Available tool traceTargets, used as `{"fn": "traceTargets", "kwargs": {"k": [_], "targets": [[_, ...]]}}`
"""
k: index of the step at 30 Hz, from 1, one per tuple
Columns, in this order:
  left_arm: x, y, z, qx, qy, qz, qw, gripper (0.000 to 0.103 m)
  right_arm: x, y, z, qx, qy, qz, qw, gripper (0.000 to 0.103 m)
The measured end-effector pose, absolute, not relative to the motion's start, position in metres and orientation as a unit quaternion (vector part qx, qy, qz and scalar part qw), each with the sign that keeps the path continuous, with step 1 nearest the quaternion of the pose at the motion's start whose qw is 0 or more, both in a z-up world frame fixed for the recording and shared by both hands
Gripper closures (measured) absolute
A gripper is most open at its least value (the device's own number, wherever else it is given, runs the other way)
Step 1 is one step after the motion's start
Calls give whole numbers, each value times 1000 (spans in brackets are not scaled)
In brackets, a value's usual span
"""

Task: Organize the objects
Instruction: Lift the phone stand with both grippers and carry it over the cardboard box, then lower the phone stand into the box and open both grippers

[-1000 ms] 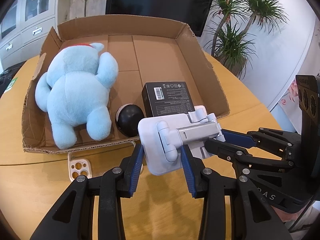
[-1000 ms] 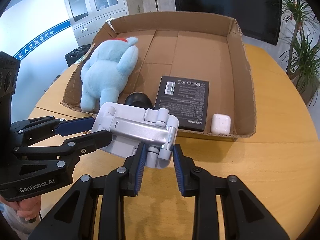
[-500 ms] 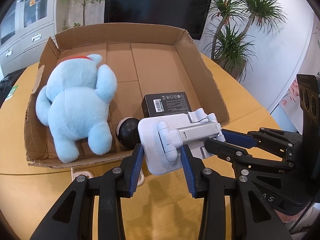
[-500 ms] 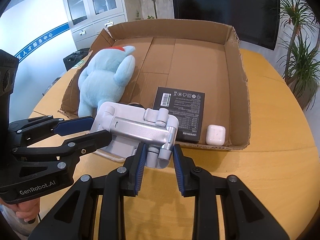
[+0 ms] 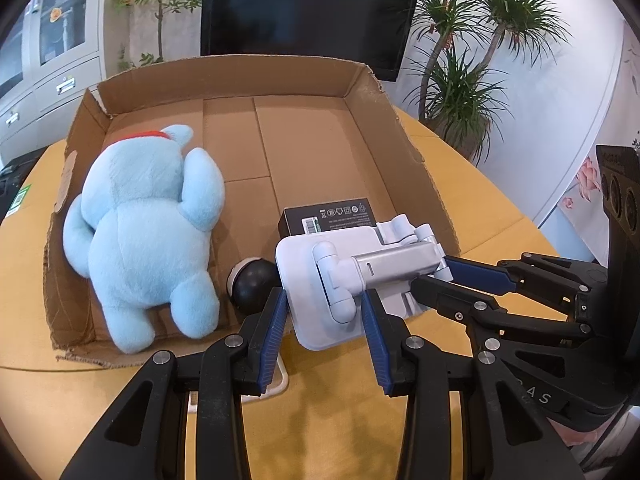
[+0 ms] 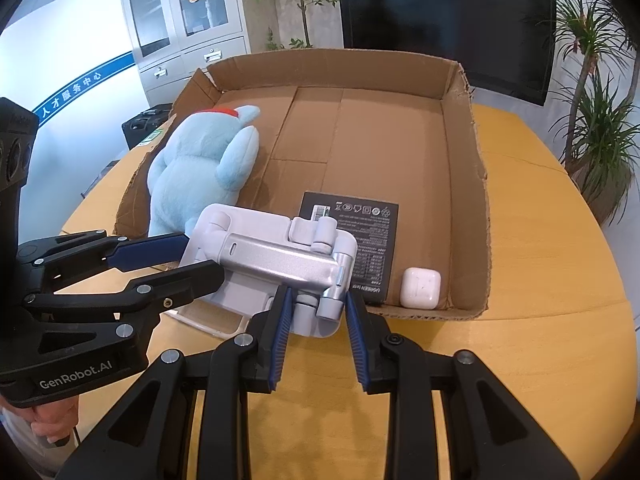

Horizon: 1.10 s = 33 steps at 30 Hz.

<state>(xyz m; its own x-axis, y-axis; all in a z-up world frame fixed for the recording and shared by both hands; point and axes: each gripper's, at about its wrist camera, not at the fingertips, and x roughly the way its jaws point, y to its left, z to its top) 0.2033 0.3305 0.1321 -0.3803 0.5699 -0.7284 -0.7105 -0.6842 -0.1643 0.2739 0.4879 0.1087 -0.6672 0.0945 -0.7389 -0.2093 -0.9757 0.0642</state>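
Nearest, over the table [image 6: 520, 344]: both grippers clamp one white folding stand [image 5: 344, 276], held off the wood.
Left gripper [image 5: 326, 330]: jaws narrow, pads pressed on the stand's flat plate.
Right gripper [image 6: 316, 320]: jaws narrow, gripping the stand's hinge end.
Box [image 6: 466, 184]: open cardboard tray just beyond, at 12 o'clock.
Black carton [image 6: 360, 240]: flat on the box floor, near edge.
Earbud case [image 6: 420, 287]: at the carton's 3 o'clock, just beside it.
Black ball [image 5: 252, 284]: between carton and plush.
Blue plush [image 5: 148, 232]: lying in the box at 10 o'clock.
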Motion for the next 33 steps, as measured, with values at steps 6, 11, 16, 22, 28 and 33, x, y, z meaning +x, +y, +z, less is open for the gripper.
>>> {"fn": "traceTargets", "kwargs": {"k": [6,11,16,22,28,33], "targets": [[192,341,132,-396,85,827,391,67,267,494,115,-391,63,914,92,78],[182,349,126,-402,85,825,388,67,256,501,111,-394,62,912,95,78],[173,359,123,-405,89,825,384,67,248,509,106,-396,66,911,97,78],[159,371,123,-403,89,826,384,67,237,518,106,-392,62,912,103,78],[142,382,121,-408,93,826,378,67,219,527,104,-392,54,912,104,79],[128,389,120,-409,98,829,367,67,204,533,102,-392,51,913,103,78]]}}
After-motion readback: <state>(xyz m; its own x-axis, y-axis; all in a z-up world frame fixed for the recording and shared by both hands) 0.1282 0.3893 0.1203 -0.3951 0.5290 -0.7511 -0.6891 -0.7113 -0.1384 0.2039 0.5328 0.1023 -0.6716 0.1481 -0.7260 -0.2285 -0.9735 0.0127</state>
